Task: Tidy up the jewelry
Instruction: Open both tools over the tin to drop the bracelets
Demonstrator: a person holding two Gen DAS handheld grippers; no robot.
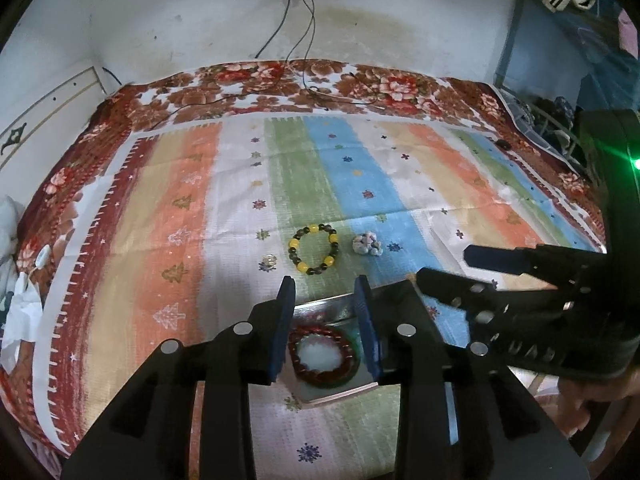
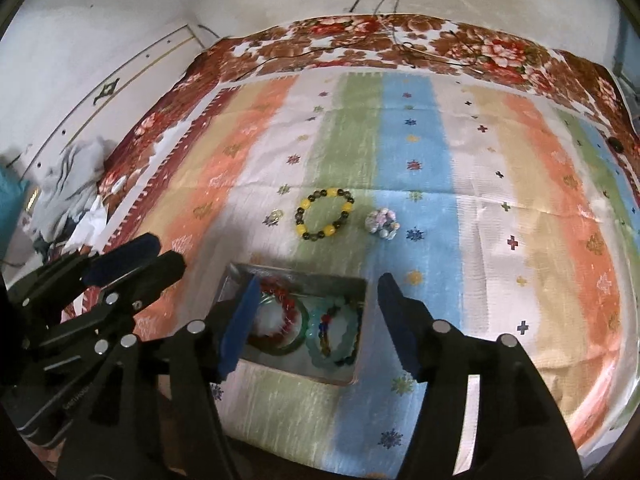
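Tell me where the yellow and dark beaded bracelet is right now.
The yellow and dark beaded bracelet lies flat on the green stripe, just beyond the box, between a small clear trinket and a pale bead cluster.

We look from two cameras, one on each gripper, and both face forward and down over the striped cloth point(image 1: 248, 184) toward the far wall point(image 1: 160, 20). Our left camera sits low and close above the metal box point(image 1: 340, 390), so its own fingers fill the near part of the view. The right gripper point(image 1: 444, 266) pokes in from the right side. Our right camera sits a little further right and higher, so the box point(image 2: 296, 276) shows more fully, and the left gripper point(image 2: 164, 250) pokes in from the left. Both views share the box, the yellow bead bracelet point(image 1: 315, 253) point(image 2: 325, 213), the pale bead cluster point(image 1: 367, 244) point(image 2: 382, 221) and the flowered blanket point(image 1: 256, 84) at the far side.
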